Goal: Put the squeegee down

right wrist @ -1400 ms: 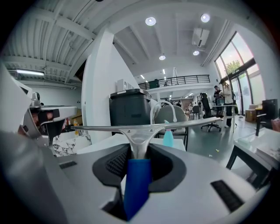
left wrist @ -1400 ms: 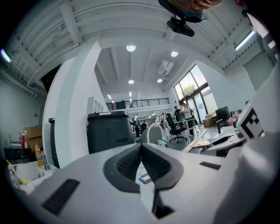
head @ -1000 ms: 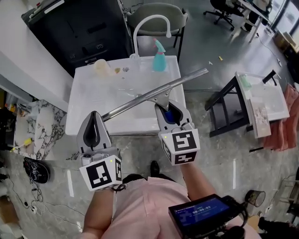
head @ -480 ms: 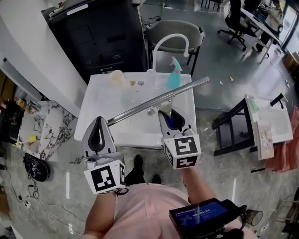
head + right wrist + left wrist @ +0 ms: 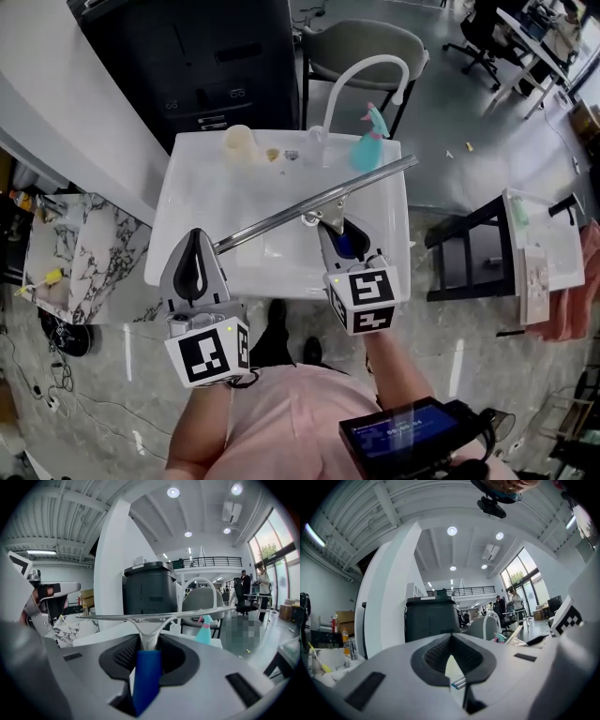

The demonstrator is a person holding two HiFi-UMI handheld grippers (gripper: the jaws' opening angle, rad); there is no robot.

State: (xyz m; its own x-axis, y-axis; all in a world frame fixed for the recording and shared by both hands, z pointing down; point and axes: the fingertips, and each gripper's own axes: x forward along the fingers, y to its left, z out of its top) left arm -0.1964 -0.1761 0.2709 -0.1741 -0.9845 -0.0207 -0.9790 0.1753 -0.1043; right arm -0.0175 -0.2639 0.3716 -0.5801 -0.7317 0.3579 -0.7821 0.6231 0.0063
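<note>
The squeegee (image 5: 314, 200) has a long metal blade and a blue handle (image 5: 348, 243). My right gripper (image 5: 336, 231) is shut on that handle and holds the blade slantwise above the white sink basin (image 5: 192, 202). In the right gripper view the blue handle (image 5: 146, 677) sits between the pads and the blade (image 5: 154, 617) spans the picture ahead. My left gripper (image 5: 193, 239) hangs at the sink's near left edge, shut with nothing in it. In the left gripper view the left gripper (image 5: 451, 638) has its pads meeting at the tips.
At the back of the sink stand a white curved faucet (image 5: 367, 73), a teal spray bottle (image 5: 369, 141) and a pale cup (image 5: 239, 142). Behind are a black cabinet (image 5: 202, 56) and a chair (image 5: 366, 42). A black stool (image 5: 466, 246) stands to the right.
Both grippers have moved forward toward the sink, the right one carrying the squeegee. The blade now lies further over the basin. The grip on the handle is unchanged.
</note>
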